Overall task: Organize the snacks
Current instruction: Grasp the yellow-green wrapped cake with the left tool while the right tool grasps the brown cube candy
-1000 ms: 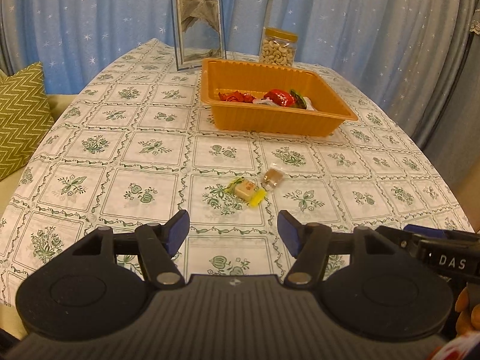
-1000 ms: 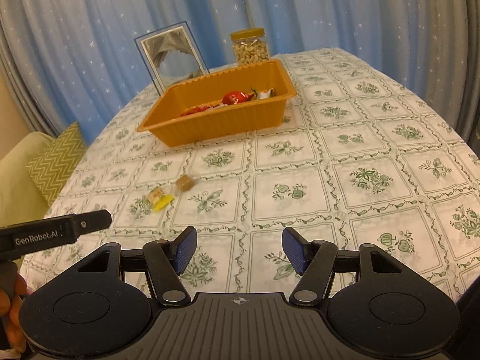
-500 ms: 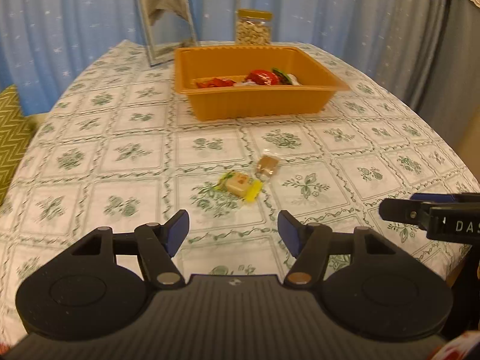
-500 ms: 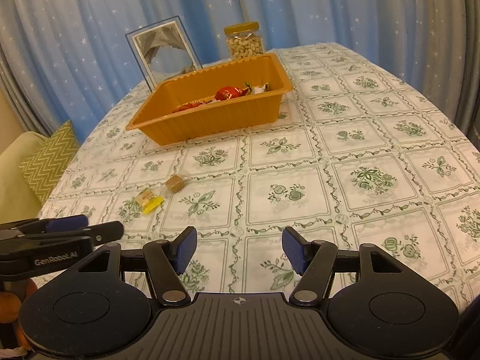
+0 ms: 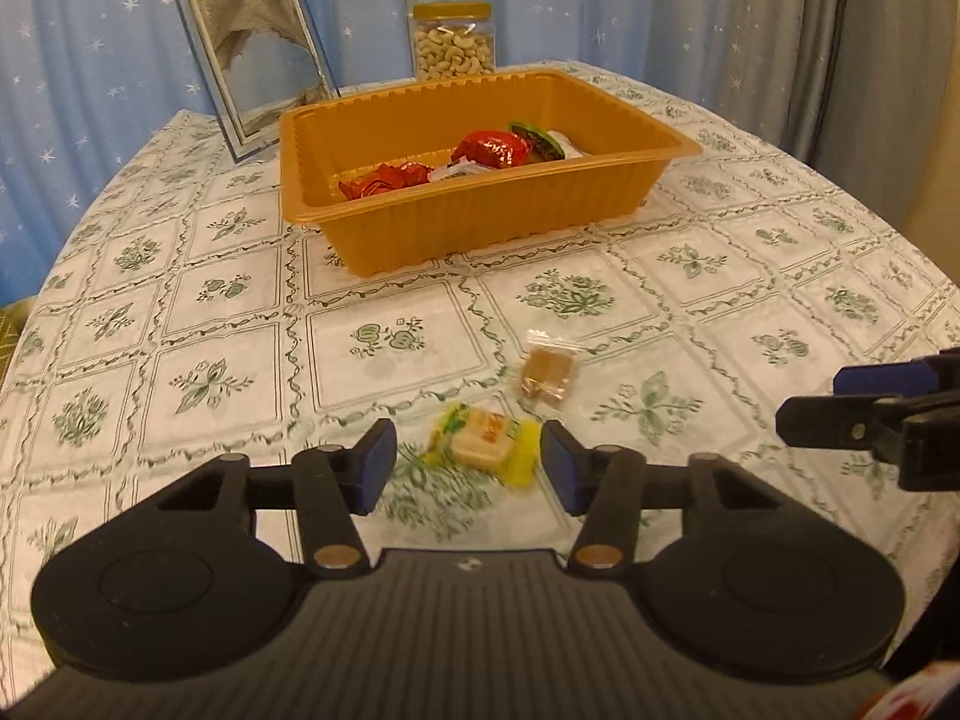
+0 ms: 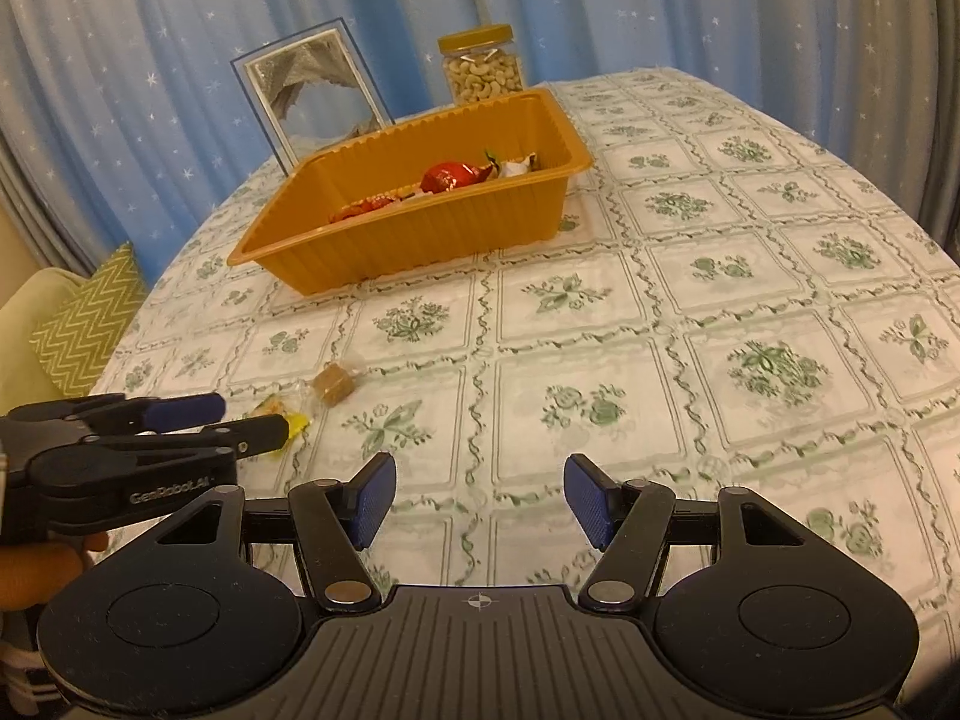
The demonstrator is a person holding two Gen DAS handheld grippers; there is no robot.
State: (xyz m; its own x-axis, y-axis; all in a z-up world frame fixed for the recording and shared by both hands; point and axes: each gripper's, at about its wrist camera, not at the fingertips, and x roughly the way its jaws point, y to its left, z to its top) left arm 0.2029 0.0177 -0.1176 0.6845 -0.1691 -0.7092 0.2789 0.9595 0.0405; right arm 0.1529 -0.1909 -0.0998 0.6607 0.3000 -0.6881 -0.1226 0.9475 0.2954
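Left wrist view: the left claw (image 5: 468, 465) sits low over the surface (image 5: 720, 276), its jaws closing around a yellow-wrapped snack (image 5: 483, 443); the snack lies between the blue pads, but gaps show on both sides, so nothing is gripped yet. A brown snack in clear wrap (image 5: 545, 371) lies just beyond it, apart from it. The orange tray (image 5: 480, 210) stands farther back and holds several red-wrapped sweets (image 5: 492, 148). Behind the tray are a jar of cashews (image 5: 453, 45) and a picture frame (image 5: 258, 57). The tip of the other claw pokes in at the right edge. Right wrist view: the right claw (image 6: 479, 501) hovers released over bare cloth, nothing between its pads, well clear of both loose snacks. The left claw appears at the left edge, over the yellow snack, with a hand (image 6: 36, 573) beneath it. Risks, as judged: the crinkly wrapper may slide or squirt out as the pads meet it, since only the wrapper ends stick out sideways; a skewed pinch could catch the wrapper alone and drop the piece on the way to the tray; a pad could drag the tablecloth.
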